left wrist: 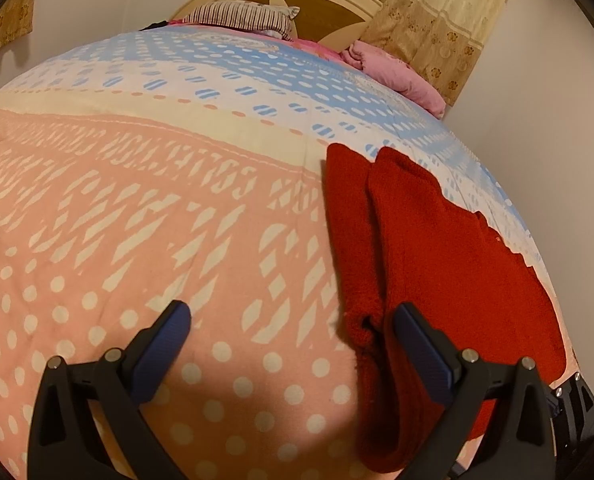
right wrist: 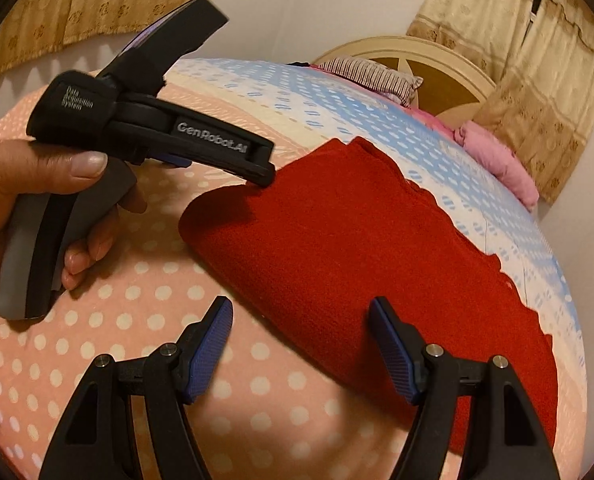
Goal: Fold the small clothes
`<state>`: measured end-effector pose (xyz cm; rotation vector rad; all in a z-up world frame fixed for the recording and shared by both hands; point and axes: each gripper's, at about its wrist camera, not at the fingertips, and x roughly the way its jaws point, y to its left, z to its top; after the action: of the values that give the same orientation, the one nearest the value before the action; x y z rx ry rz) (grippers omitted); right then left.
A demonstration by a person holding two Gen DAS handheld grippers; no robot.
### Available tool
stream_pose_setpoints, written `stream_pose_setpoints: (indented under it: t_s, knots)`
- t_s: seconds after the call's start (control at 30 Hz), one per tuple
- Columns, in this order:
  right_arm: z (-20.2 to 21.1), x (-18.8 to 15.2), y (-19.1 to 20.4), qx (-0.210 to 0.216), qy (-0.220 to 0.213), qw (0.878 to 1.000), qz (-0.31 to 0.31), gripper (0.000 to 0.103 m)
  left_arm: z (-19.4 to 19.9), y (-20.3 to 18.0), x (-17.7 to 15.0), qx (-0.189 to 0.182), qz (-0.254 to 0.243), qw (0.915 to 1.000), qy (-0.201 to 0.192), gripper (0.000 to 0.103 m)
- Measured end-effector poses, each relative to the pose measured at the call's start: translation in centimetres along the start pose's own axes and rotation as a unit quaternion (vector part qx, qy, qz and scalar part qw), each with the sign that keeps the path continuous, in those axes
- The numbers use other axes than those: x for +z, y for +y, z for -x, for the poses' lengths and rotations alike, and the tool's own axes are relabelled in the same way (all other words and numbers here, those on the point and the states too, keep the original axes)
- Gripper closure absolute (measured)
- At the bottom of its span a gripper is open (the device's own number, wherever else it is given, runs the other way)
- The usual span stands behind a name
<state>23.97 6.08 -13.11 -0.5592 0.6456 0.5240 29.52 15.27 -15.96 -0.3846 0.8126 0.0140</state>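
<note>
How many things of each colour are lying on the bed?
Red: 1, the garment
Pink: 1, the bundle
Striped: 1, the pillow
Total: 3 things on the bed

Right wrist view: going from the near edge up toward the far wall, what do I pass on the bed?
right gripper, open over the bedspread → red garment → pink blanket → striped pillow → headboard
</note>
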Motion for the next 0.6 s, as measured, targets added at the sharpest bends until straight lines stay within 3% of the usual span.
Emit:
stream_pose_setpoints:
  t_s: [0.27, 0.6]
  knots:
    - [-0.2, 0.5, 0.8, -0.019, -0.007, 0.999, 0.024, 0.032, 0.0, -0.2, 0.2, 0.005, -0.006, 1.0, 0.001, 0.0]
    - [-1.1, 1.1, 1.7, -0.041, -0.008, 0.998, 0.043, 0.032, 0.2, -1.4, 2.0, -0.028, -0.034, 0.9989, -0.013, 0.0]
